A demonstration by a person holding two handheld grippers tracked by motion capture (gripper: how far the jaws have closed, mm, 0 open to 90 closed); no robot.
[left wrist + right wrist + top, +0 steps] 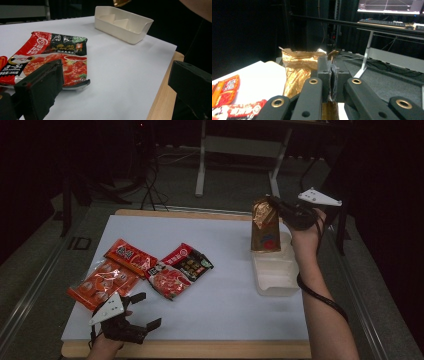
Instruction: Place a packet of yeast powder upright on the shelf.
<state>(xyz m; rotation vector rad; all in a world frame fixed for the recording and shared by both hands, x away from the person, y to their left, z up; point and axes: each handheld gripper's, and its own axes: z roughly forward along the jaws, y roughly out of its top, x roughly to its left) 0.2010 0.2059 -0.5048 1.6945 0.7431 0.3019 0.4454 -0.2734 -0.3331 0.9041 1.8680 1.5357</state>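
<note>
Gold foil pouch (265,226), 1 of 4 packets, hangs pinched at its crumpled top by the right gripper (276,206), jaws pressed together, above the 1 white tray (274,279) by the table's right edge. 3 red packets (142,269) lie near the left edge; the middle is bare. Left gripper (145,310), jaws spread, holds nothing at the front-left corner.

A wooden table (200,351) carries a white sheet (225,285) that covers nearly all of its top — bare wood shows along the near edge. On the sheet, well left of the white tray (274,279), lie 3 flat packets: a red-and-black soup packet (179,270) nearest the tray, a red packet (130,256) beyond it, and an orange packet (102,282) farthest away.
</note>
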